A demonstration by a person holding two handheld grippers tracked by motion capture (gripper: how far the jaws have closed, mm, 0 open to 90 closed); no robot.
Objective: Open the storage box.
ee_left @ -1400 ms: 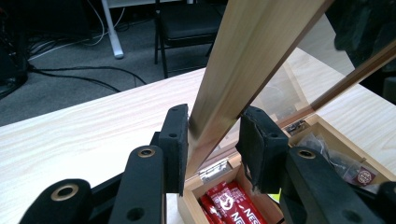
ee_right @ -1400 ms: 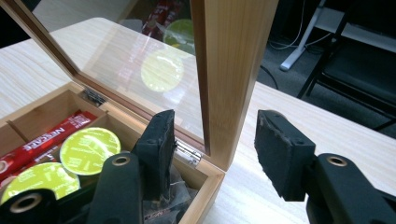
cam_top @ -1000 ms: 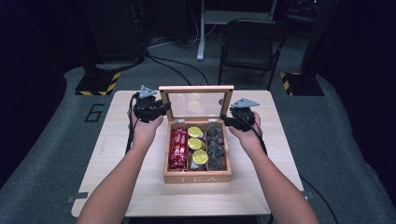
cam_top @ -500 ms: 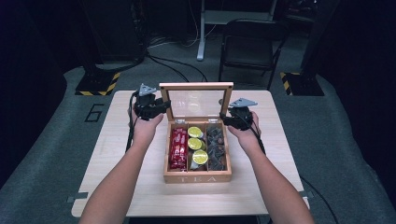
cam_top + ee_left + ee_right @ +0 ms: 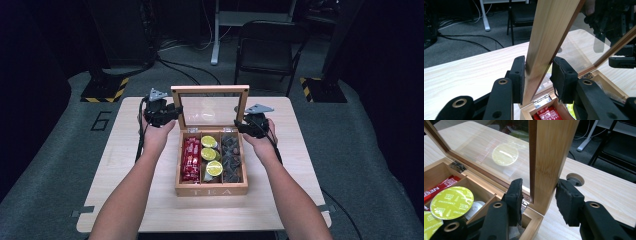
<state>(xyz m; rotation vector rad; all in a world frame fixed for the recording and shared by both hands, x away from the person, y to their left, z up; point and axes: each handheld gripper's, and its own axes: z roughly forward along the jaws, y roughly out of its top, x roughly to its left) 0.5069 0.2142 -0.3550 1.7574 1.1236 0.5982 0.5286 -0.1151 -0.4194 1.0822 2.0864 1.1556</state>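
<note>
- Your left claw (image 5: 537, 75) is pinching the left side rail of the lid (image 5: 210, 90), which stands upright over the tea box (image 5: 211, 189) at the middle of the tabletop (image 5: 130, 200).
- Your right claw (image 5: 537, 200) has just been closing around the lid's right rail; the rail sits between the pads, but a gap shows on the outer side, so it is spread, not yet gripping.
- Judged from this, both sides are nearly secured; you look set to swing the lid once the right grip firms.
</note>
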